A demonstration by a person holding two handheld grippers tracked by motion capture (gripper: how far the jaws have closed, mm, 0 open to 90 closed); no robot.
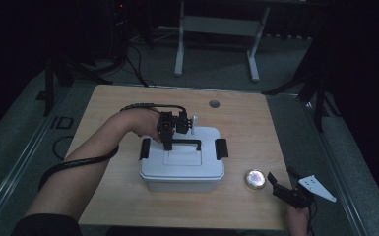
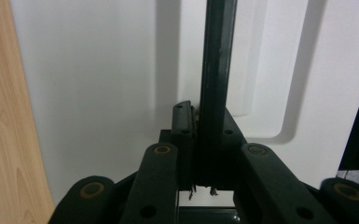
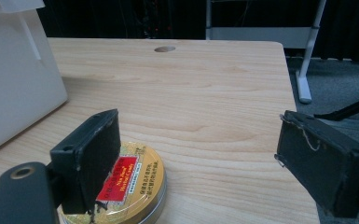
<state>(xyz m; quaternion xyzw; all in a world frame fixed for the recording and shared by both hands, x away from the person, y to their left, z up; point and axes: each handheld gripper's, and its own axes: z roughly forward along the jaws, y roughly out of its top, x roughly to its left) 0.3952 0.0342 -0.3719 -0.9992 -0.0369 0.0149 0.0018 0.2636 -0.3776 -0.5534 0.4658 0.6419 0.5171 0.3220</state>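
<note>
The white box (image 1: pixel 182 164) sits mid-table with its lid on. The left gripper (image 1: pixel 168 143) reaches down from the far left, clenched on the left end of the black handle (image 1: pixel 186 142) atop the lid. The right gripper (image 1: pixel 281 183) rests at the near right, released, jaws wide, just beside a round gold tin (image 1: pixel 255 179)
</note>
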